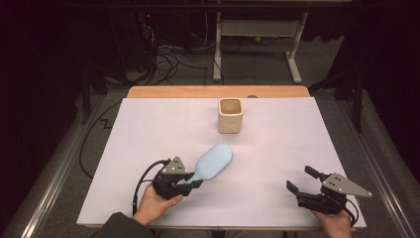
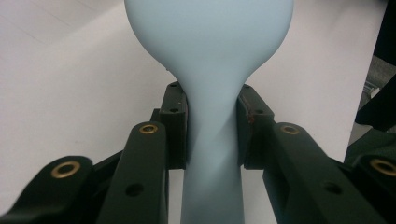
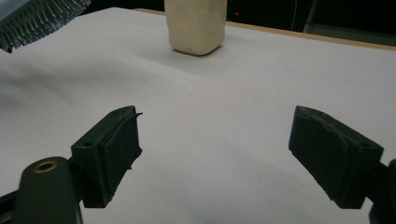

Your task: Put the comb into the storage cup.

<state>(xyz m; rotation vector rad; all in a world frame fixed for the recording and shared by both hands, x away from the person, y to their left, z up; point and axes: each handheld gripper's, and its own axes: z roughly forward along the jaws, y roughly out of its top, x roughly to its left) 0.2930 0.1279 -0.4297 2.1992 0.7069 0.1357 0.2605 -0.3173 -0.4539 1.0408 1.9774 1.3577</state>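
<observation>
Hairbrush (image 1: 214, 161) handle clamped in left tool (image 1: 194, 184), head aimed toward cup (image 1: 230, 115); right tool (image 1: 301, 179) wide open, empty.

Bright, even light falls on the white tabletop (image 1: 277, 148), while the room around it is dark. In the left gripper view the pale blue hairbrush (image 2: 210, 70) is soft and out of focus, close up. Faint shadows lie on the tabletop in the right gripper view.
</observation>
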